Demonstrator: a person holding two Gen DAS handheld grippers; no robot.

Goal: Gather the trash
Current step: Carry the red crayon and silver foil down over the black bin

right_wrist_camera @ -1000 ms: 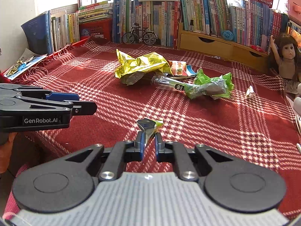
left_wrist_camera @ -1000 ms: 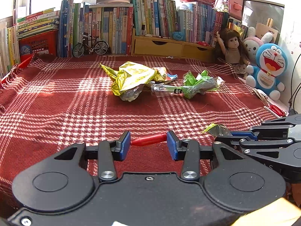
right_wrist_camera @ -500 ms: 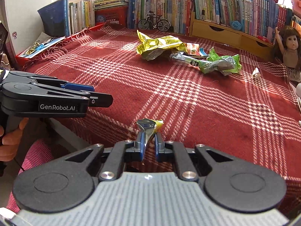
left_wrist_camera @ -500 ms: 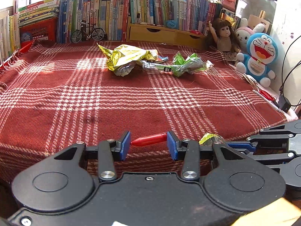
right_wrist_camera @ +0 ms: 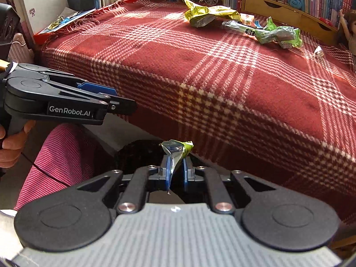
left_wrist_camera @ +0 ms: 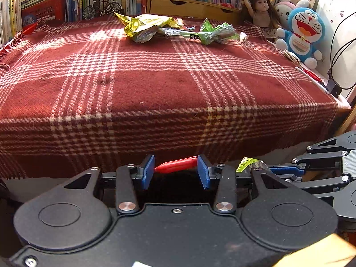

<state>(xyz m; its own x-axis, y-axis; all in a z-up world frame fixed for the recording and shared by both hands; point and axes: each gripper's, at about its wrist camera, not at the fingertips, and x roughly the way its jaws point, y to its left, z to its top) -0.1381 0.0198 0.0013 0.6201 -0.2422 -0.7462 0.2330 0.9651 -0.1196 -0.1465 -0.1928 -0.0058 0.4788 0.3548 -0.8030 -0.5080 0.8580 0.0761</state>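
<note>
My left gripper (left_wrist_camera: 175, 169) is shut on a red pen-like stick (left_wrist_camera: 176, 167), held crosswise between its blue pads, in front of and below the table's front edge. My right gripper (right_wrist_camera: 176, 169) is shut on a small green and silver wrapper (right_wrist_camera: 176, 150), also off the table's front edge; it shows at the right in the left wrist view (left_wrist_camera: 249, 162). More trash lies at the far side of the red plaid cloth (left_wrist_camera: 155, 84): a yellow foil bag (left_wrist_camera: 144, 25), a clear tube wrapper (left_wrist_camera: 180, 33) and a green wrapper (left_wrist_camera: 218, 33).
A dark round opening (right_wrist_camera: 138, 153) lies below the right gripper, beside a pink-clad leg (right_wrist_camera: 57, 155). Books, a toy bicycle (left_wrist_camera: 101, 7), a doll (left_wrist_camera: 261, 11) and a blue plush (left_wrist_camera: 302, 33) line the far and right edges. A small silver scrap (right_wrist_camera: 318, 51) lies far right.
Both grippers have drawn back and down from over the cloth to beyond the table's front edge, each still holding its piece of trash.
</note>
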